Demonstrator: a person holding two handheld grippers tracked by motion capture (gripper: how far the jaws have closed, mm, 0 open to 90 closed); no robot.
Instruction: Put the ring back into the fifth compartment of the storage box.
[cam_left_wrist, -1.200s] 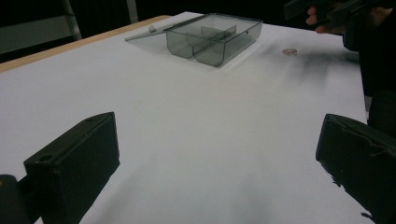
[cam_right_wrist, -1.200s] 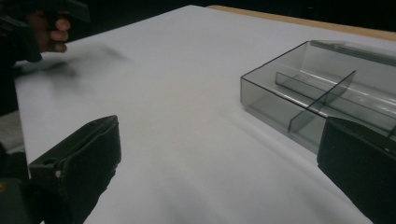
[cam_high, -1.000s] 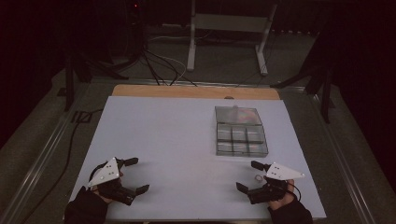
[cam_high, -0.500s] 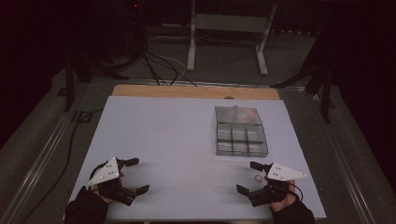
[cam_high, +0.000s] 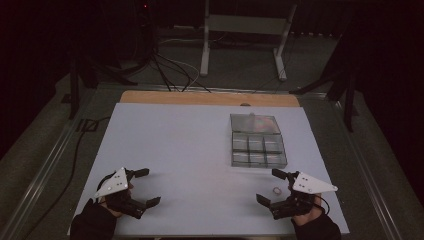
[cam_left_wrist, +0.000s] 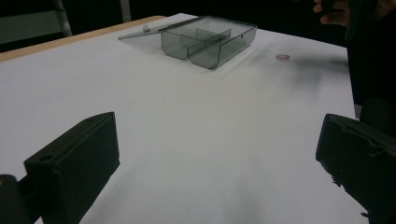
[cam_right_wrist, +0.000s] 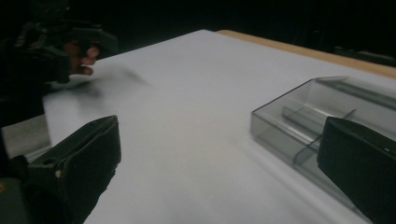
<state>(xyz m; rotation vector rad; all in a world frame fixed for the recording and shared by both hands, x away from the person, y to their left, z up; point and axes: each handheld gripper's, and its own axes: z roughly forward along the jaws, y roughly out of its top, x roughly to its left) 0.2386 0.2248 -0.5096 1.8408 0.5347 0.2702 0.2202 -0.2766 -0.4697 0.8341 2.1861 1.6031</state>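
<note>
Two handheld grippers, left gripper (cam_high: 141, 187) and right gripper (cam_high: 270, 186), each matte black with two blocky fingers (cam_left_wrist: 77, 158) and a pale grey three-cornered plate on top. Dark sleeves (cam_high: 92, 225) cover both forearms.

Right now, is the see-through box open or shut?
Open. The compartment box has its lid swung back flat on the white table behind it, and the dividers show uncovered from above.

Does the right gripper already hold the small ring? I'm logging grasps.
No. In the high view the small ring lies on the table between the open jaws of the right gripper, untouched.
</note>
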